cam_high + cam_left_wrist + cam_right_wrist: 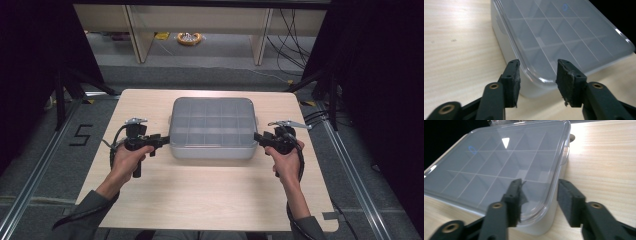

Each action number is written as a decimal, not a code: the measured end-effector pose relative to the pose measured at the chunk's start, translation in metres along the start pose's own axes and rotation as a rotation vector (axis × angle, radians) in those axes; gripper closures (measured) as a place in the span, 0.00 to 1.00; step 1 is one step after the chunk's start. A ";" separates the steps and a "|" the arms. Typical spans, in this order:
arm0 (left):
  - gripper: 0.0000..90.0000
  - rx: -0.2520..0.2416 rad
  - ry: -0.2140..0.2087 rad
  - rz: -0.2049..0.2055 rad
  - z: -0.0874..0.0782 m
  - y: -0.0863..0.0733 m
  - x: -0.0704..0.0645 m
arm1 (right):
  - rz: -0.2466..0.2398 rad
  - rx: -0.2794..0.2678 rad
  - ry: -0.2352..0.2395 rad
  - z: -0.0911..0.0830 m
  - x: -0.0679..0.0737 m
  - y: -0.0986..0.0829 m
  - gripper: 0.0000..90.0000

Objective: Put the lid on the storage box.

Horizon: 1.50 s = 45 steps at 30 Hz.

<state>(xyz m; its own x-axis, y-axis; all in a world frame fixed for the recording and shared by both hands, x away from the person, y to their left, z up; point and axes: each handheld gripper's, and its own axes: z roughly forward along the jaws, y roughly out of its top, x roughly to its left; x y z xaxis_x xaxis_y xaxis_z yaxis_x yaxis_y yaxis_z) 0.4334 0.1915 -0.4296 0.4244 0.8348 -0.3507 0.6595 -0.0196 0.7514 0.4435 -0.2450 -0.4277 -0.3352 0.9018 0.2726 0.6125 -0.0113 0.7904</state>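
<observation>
High view: grippers [161, 140] [258, 137] flanking box [212, 128]

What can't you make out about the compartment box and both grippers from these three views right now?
- Compartment box contents: hazy through the translucent lid; glare in both gripper views.
- Latches: the box's near wall in the high view is too small to tell.
- Left gripper and right gripper: open at the near corners; contact with the box can't be told.
- Yellow object on the floor: too small.

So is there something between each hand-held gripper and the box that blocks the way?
Nothing visible does. The left hand-held gripper and the right hand-held gripper are both open at the near corners of the lidded box, with only bare table around them.
</observation>
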 end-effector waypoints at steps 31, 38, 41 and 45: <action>0.36 0.041 -0.119 0.050 -0.014 -0.073 -0.022 | -0.034 0.014 0.108 -0.027 0.019 -0.040 0.35; 0.32 0.032 -0.113 0.097 -0.018 -0.080 -0.028 | -0.055 0.019 0.152 -0.031 0.028 -0.050 0.31; 0.30 0.041 -0.127 0.102 -0.018 -0.088 -0.031 | -0.057 0.021 0.149 -0.031 0.030 -0.055 0.30; 0.28 0.041 -0.143 0.093 -0.019 -0.096 -0.033 | -0.063 0.027 0.157 -0.032 0.031 -0.062 0.29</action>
<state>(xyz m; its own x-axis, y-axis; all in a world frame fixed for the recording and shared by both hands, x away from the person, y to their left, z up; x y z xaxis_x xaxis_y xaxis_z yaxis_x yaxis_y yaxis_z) 0.3440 0.1766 -0.4799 0.5672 0.7414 -0.3586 0.6367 -0.1184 0.7620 0.3722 -0.2302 -0.4512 -0.4803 0.8217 0.3070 0.6047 0.0567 0.7944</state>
